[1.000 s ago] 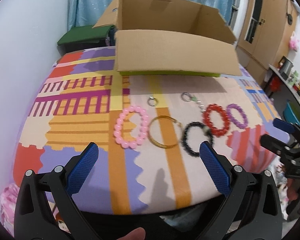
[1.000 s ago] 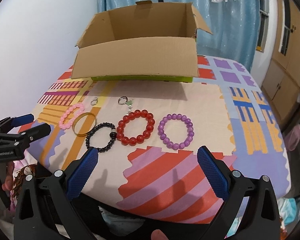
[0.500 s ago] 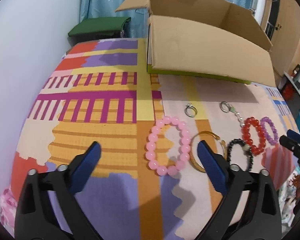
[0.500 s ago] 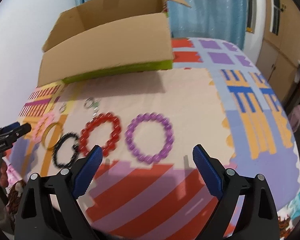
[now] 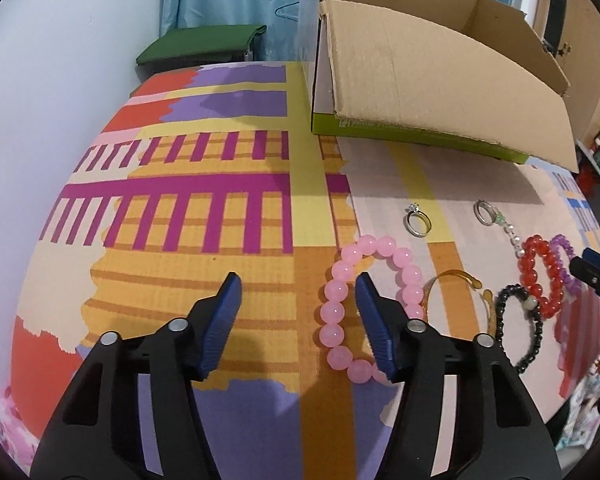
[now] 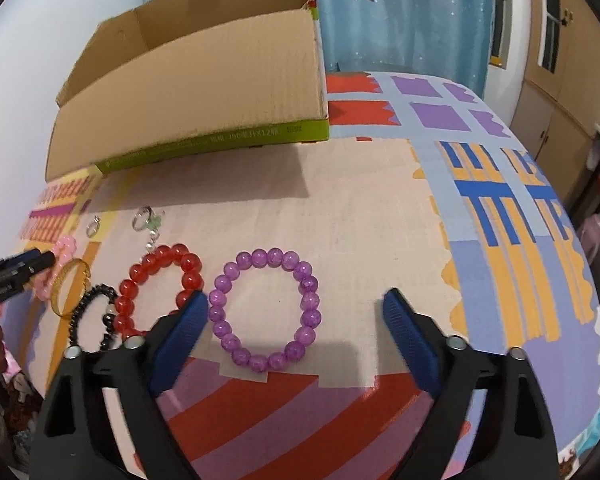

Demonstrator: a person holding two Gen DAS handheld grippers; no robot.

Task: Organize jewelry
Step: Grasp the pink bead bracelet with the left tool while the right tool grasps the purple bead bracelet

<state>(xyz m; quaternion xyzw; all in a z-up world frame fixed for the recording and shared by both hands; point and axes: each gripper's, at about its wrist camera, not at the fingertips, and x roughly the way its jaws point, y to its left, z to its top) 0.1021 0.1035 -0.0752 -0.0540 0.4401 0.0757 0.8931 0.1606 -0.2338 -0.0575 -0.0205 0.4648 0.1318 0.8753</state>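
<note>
Several pieces of jewelry lie in a row on the patterned table. My left gripper (image 5: 298, 292) is open, low over the table, its right finger over the middle of the pink bead bracelet (image 5: 340, 308). To the right lie an amber bangle (image 5: 456, 280), a black bead bracelet (image 5: 504, 320), a red bead bracelet (image 5: 540, 276) and two silver rings (image 5: 418, 220). My right gripper (image 6: 294, 312) is open around the purple bead bracelet (image 6: 266, 306), with the red bracelet (image 6: 160, 288) just left of its left finger.
An open cardboard box (image 5: 432, 68) with a green base stands at the back of the table; it also shows in the right wrist view (image 6: 196, 88). A green bin (image 5: 200, 44) stands behind the table. A wall is at the left and cupboards at the right.
Both grippers have moved forward and down toward the table. The left one has narrowed and come over the pink bracelet. The right one has come around the purple bracelet.
</note>
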